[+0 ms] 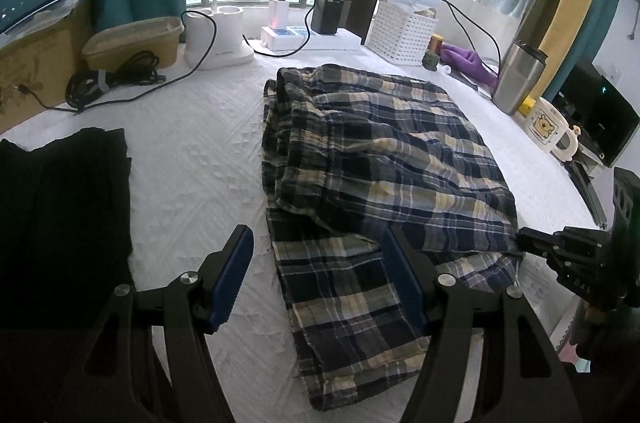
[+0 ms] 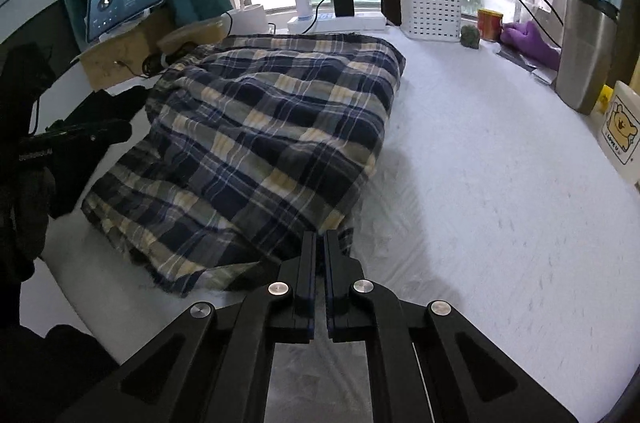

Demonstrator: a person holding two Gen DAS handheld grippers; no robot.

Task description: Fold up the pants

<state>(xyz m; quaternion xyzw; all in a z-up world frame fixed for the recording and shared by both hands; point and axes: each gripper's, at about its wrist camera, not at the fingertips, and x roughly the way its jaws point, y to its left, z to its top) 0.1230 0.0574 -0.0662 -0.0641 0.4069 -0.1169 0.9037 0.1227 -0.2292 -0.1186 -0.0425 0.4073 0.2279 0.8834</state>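
Observation:
The plaid pants (image 1: pixel 380 159) lie on the white table cover (image 1: pixel 192 159), with an upper layer folded over a lower layer that reaches toward me. My left gripper (image 1: pixel 316 243) is open and hovers over the near left part of the lower layer; one finger is over the cloth, the other over the cover. My right gripper (image 2: pixel 320 243) is shut on the pants (image 2: pixel 260 127), pinching the near right corner of the folded layer. It also shows at the right edge of the left wrist view, right gripper (image 1: pixel 524 241). The left gripper (image 2: pixel 100 127) appears beside the pants' left side.
A black garment (image 1: pixel 60 207) lies at the left. Along the back stand a cardboard box (image 1: pixel 36 71), coiled cables (image 1: pixel 112 79), a power strip (image 1: pixel 304 37) and a white basket (image 1: pixel 400 31). A steel tumbler (image 1: pixel 516 75) and a bear mug (image 1: pixel 548 131) stand at the right.

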